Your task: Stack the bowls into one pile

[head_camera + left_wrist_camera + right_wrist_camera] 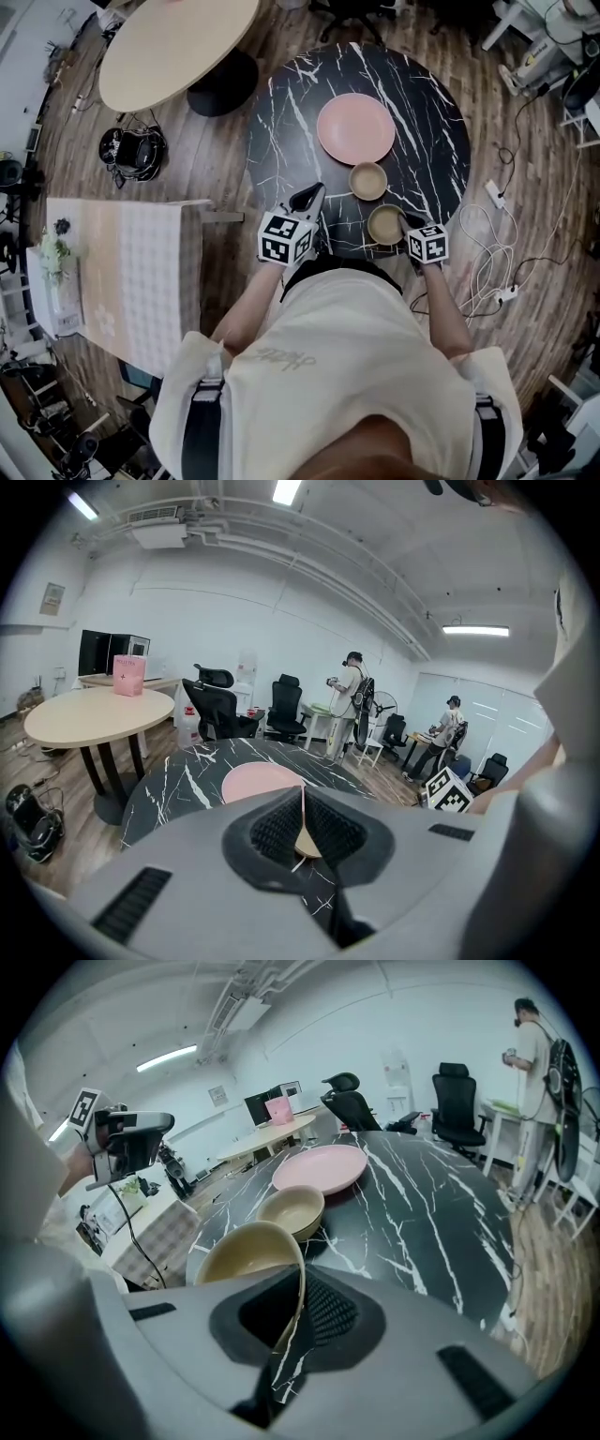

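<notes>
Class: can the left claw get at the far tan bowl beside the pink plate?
Probably yes: only bare black marble tabletop lies between the left claw and that round tan bowl, though its jaws stand together.

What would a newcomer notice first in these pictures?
The black marble table stands out, with a large pink plate on it. Nearer the person, the right gripper pinches the rim of one tan bowl; a second bowl sits between it and the plate.

Bright ceiling strip lights (286, 491); fisheye edges; sharp focus.
</notes>
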`<act>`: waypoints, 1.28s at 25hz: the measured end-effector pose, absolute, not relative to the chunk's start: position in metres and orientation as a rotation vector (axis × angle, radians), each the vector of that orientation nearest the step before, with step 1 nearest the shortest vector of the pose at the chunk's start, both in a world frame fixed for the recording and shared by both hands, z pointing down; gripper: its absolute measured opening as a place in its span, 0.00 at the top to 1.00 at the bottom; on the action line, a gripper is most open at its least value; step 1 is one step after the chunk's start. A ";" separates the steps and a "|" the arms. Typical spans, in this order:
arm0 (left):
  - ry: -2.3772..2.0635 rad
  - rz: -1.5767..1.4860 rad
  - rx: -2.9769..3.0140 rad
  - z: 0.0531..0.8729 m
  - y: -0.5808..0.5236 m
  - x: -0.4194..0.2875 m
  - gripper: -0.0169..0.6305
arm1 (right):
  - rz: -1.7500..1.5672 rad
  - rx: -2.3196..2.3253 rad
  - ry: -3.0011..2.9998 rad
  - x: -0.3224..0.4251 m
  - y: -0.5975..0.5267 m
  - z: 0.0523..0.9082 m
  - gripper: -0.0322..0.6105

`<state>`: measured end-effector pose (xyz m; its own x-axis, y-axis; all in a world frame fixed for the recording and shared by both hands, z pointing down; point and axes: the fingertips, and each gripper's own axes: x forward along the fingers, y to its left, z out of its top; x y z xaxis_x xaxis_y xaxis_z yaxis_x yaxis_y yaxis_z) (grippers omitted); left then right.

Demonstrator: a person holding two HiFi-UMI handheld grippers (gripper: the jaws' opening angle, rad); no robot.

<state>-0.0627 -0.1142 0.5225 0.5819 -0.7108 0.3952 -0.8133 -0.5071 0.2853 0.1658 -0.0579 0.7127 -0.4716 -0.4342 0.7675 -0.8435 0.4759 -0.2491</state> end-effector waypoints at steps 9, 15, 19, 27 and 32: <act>-1.263 0.287 2.358 0.517 -0.116 -0.072 0.94 | 0.759 1.061 -2.141 0.163 -0.093 0.685 0.91; -1.296 0.265 2.330 0.513 -0.118 -0.081 0.94 | 0.724 1.046 -2.168 0.157 -0.117 0.673 0.91; -1.319 0.256 2.321 0.511 -0.125 -0.087 0.94 | 0.706 1.021 -2.181 0.146 -0.134 0.674 0.91; -1.356 0.264 2.270 0.517 -0.135 -0.098 0.94 | 0.695 0.942 -2.197 0.123 -0.159 0.682 0.91; -1.392 0.275 2.224 0.523 -0.139 -0.109 0.94 | 0.717 0.913 -2.201 0.114 -0.174 0.695 0.91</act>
